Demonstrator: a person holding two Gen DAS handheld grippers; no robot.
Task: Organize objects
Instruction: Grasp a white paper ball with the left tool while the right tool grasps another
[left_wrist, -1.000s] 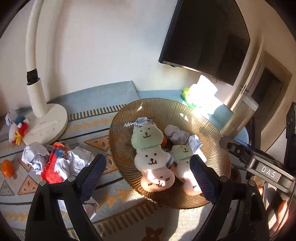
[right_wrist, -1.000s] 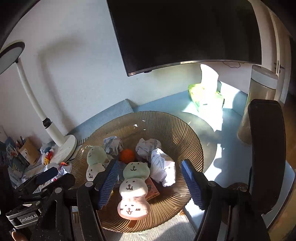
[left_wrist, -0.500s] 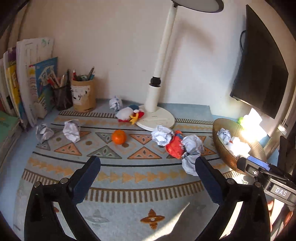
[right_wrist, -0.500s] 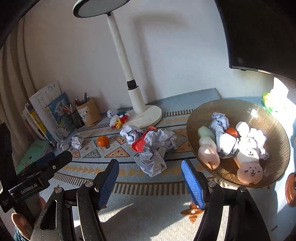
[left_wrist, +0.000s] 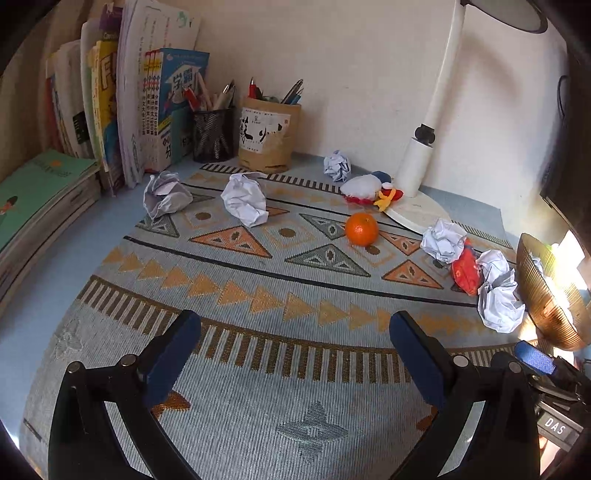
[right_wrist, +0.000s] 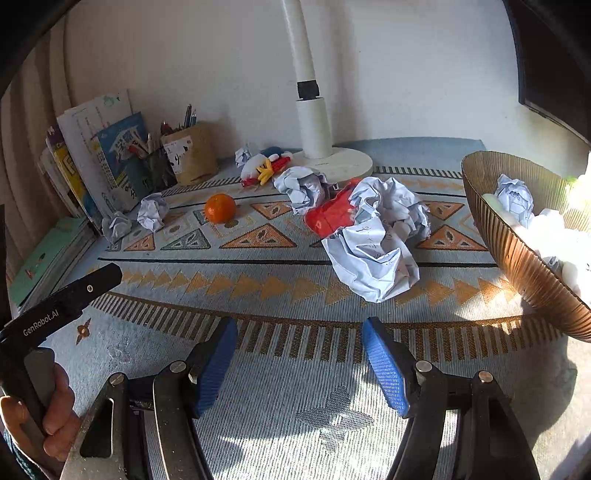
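We scan table L to R. Books far L, pen cups behind. Two paper balls near L, orange mid mat, plush toy by lamp base. Red wrapper w/ big crumpled papers just beside bowl at R, already holding papers & toys. Left tongs spread wide, empty; right tongs spread, empty. Step, as we judge: picking next item. Next: right tongs fwd over nearest paper, close gently, lift to bowl.

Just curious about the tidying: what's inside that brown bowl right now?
In the bowl, a crumpled paper ball and pale soft toys show, washed out by sunlight. Its wall hides anything deeper.
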